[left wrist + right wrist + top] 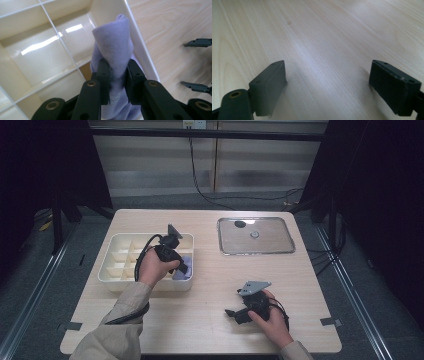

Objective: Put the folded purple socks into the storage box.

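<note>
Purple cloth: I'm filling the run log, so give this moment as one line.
left gripper: shut on purple cloth | cloth: in organizer corner compartment | right gripper: open, over table

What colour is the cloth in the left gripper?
Pale lilac cloth, seen best in the left gripper view.

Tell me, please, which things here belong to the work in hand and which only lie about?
In use:
- left tool, shut on the purple cloth
- cream divided box

Lying about:
- metal tray
- right tool, open over the table

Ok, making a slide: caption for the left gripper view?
Hand-held gripper clamps a purple cloth over a cream divided tray.
</note>
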### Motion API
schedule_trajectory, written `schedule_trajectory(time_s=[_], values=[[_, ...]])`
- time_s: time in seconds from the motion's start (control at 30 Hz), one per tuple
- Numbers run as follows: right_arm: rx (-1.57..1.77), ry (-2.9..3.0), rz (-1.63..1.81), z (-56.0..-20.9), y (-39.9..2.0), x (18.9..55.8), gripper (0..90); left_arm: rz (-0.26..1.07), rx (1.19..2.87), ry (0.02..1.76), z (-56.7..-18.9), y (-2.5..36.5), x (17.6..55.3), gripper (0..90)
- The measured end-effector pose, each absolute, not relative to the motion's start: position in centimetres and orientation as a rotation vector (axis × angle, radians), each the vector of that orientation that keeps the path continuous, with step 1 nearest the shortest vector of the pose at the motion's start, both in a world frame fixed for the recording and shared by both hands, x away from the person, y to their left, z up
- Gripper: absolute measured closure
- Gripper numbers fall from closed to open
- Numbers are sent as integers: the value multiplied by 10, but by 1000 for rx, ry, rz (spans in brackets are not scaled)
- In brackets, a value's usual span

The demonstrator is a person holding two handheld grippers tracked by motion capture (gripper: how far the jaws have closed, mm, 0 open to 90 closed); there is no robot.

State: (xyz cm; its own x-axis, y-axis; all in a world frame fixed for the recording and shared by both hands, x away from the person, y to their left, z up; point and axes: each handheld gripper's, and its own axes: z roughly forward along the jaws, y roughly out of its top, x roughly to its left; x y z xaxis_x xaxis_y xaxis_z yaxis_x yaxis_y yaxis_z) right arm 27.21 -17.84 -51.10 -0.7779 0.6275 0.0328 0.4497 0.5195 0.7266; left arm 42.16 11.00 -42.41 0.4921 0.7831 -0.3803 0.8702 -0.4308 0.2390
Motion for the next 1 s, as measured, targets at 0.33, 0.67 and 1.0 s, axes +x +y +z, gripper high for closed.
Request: schedule_trajectory(time_s=[0.33,0.67,1.0], values=[[914,2528,1107,-511,-178,272,134,-291,2356,1364,-430,108,416,763],[917,2529,1105,-511,-178,272,134,-260,2408,1344,-438,102,412,763],[916,2528,1106,-511,-178,272,134,-249,2435,1352,-450,100,410,757]])
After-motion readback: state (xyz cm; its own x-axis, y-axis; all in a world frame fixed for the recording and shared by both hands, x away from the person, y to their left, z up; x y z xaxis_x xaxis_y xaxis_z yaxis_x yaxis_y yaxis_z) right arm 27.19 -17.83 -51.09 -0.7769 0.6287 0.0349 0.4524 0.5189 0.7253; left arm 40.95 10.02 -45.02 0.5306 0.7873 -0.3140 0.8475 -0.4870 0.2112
